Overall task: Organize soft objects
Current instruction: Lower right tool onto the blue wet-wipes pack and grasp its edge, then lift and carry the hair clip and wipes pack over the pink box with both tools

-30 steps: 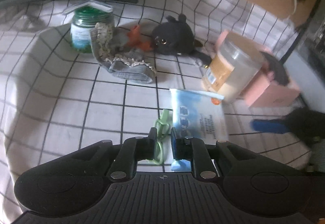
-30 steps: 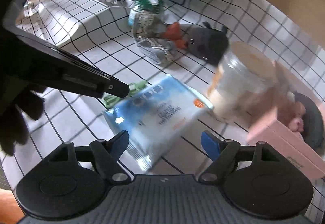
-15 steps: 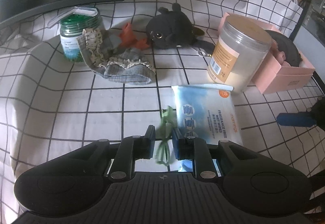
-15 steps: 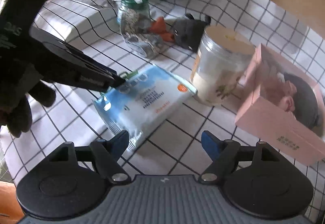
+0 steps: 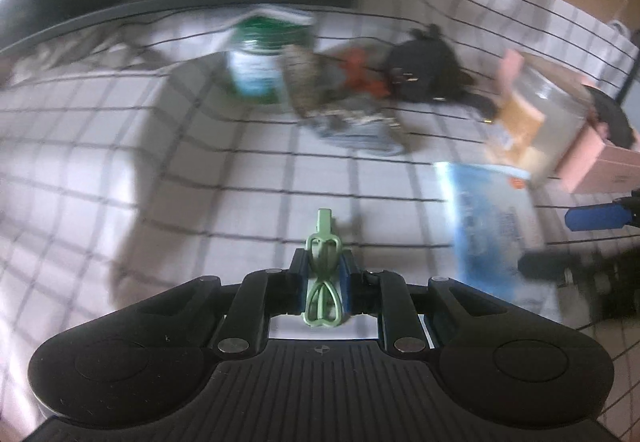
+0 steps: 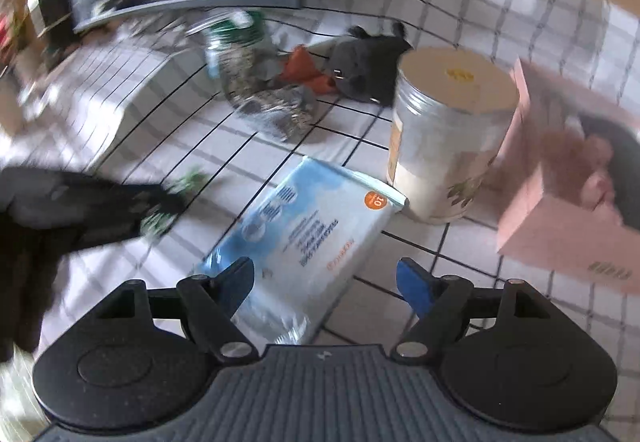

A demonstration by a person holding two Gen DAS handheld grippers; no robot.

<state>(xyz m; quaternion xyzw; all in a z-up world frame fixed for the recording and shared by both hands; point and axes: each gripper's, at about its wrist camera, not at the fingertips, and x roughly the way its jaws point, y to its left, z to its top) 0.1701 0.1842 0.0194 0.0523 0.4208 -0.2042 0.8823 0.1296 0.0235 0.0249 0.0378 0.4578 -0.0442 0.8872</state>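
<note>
The left tongs (image 5: 323,278) are pinching a small green clip (image 5: 322,269) tight between their blue pads, low in the centre of the left wrist view, the clip's nose sticking up above the fingertips and clear of the checked cloth on the table (image 5: 168,161). The right tongs (image 6: 325,278) are standing wide apart with nothing between them, hanging over the near end of a blue-and-white wipes pack (image 6: 308,217) that is lying flat in the middle of the right wrist view. Just beyond its far corner a clear jar with a cream lid (image 6: 448,129) is standing upright, and a pink box (image 6: 568,197) is sitting at the right edge. Toward the top centre a dark plush toy (image 6: 368,65) is lying beside something orange, with a patterned grey sock (image 6: 264,101) slumped against a green jar (image 6: 234,31) to their left. Motion blur is softening much of both views.
</note>
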